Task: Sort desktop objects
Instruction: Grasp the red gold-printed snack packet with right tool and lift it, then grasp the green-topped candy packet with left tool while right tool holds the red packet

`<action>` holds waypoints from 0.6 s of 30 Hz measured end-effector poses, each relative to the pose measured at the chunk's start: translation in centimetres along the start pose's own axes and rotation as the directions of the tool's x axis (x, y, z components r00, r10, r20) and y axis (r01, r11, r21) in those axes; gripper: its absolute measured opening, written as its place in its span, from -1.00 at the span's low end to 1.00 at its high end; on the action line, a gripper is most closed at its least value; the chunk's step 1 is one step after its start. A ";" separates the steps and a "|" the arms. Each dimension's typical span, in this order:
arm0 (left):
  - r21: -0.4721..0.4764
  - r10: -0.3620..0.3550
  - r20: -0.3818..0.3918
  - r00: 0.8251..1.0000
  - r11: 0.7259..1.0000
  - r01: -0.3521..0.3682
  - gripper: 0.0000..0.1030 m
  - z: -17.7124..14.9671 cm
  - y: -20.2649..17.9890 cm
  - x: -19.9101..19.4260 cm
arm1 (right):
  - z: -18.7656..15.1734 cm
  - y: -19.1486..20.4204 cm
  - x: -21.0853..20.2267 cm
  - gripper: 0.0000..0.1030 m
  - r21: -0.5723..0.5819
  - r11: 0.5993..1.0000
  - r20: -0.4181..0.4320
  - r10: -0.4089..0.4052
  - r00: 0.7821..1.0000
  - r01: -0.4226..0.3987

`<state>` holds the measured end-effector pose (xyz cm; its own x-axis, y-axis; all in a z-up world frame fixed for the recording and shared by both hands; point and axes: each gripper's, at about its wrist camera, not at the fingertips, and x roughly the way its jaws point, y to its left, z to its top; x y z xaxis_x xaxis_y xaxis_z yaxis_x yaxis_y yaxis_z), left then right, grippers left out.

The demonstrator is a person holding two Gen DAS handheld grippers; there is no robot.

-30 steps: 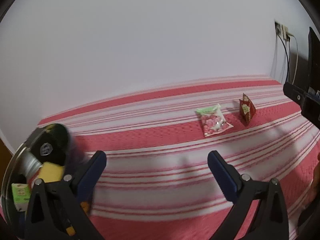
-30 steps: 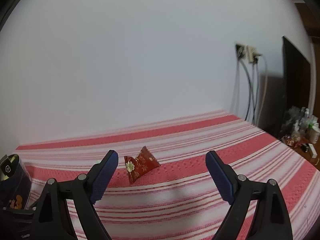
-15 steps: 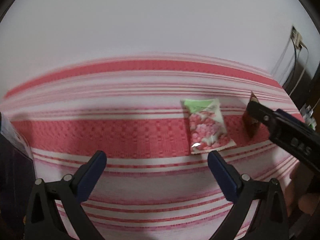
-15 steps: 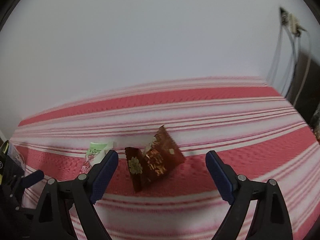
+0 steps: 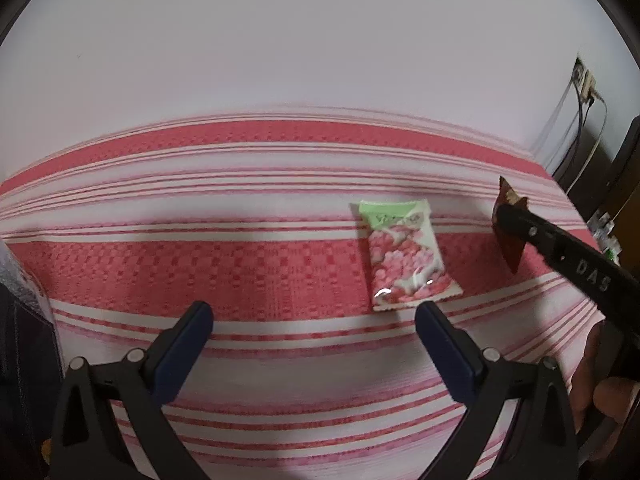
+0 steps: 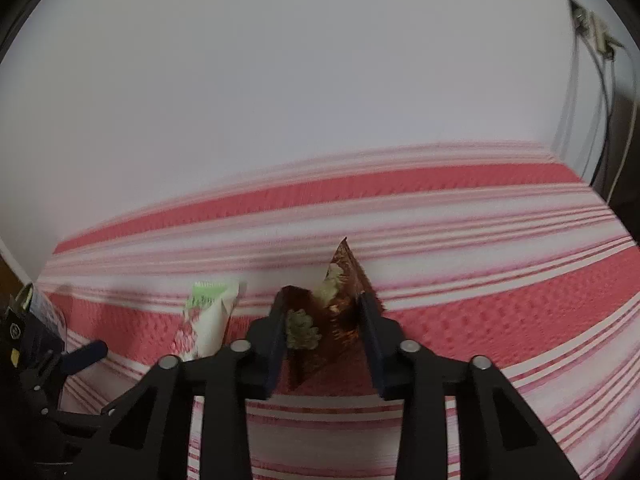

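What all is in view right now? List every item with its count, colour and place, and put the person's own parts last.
dark red foil snack packet: one, dark red with pale flower prints, on the striped cloth, between the right gripper's fingers.
pink and green snack packet: one, pink and white with a green top, flat on the cloth, beside the red packet.
red and white striped tablecloth: one, covers the table up to the wall.
white wall: one, behind the table.
wall socket with cables: one, pale, far right on the wall.
dark container: one, at the far left edge, contents unclear.
left gripper: one, black with blue pads, open, just short of the pink packet.
right gripper: one, black with blue pads, closed on the red packet.
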<state>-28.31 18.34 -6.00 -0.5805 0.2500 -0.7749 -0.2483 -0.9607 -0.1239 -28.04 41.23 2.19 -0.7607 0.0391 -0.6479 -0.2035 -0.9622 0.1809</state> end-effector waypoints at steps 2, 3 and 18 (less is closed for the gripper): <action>-0.012 -0.022 -0.002 1.000 1.000 0.022 0.99 0.0 0.0 -0.2 | 0.2 -0.5 -0.9 -0.38 0.028 1.000 0.044 0.009 0.999 -0.011; -0.015 -0.028 -0.004 1.000 0.999 0.028 0.99 0.3 -0.3 -0.3 | 0.2 -0.8 -1.4 -0.38 0.039 0.999 0.066 0.010 0.998 -0.012; 0.053 0.055 -0.046 0.997 0.997 -0.053 0.02 3.5 -4.2 4.0 | 0.6 -5.0 -6.3 -0.39 0.186 0.978 0.250 0.051 0.967 -0.100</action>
<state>-32.31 23.79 -6.37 -0.5568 0.1904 -0.8085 -0.2582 -0.9648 -0.0495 -22.65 45.99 5.81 -0.9003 0.0558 -0.4318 -0.2372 -0.8945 0.3789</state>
